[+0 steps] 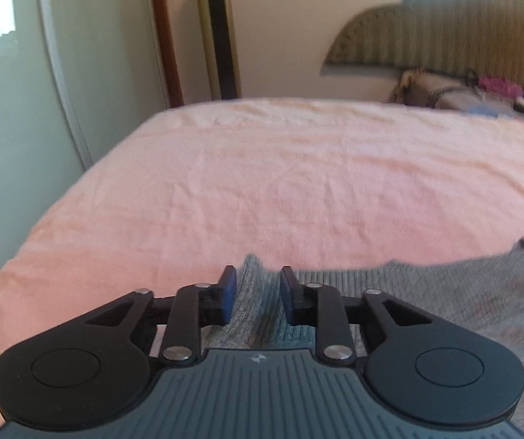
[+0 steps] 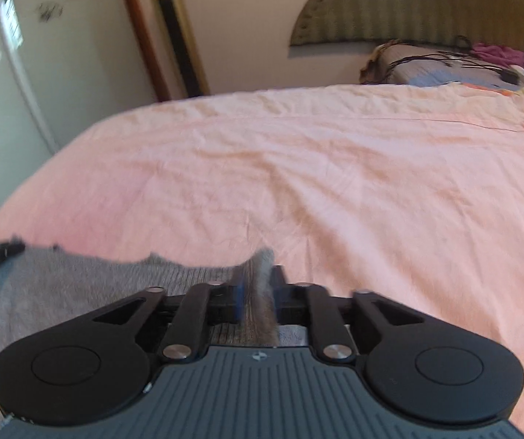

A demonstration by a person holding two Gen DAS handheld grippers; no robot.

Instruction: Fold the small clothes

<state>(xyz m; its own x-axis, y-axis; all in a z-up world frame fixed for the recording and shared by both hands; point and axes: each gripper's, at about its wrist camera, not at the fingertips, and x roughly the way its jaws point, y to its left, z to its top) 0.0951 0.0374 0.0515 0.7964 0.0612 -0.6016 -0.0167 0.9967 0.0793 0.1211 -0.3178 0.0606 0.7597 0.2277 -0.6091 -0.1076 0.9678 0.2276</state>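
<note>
Grey knit (image 1: 445,292) cut off at the frame's edge; bedside clutter (image 2: 496,55) blurred.

1. A pink bedsheet (image 1: 280,183), creased, spreads out ahead of the tool.
2. A striped, arched headboard (image 1: 445,33) stands far ahead to the right.
3. A heap of bedding and cables (image 2: 456,62) lies below it.
4. A pale wardrobe door (image 1: 23,91) stands to the left.
5. A tall gold-framed unit (image 1: 218,29) stands straight ahead, against the wall.
</note>
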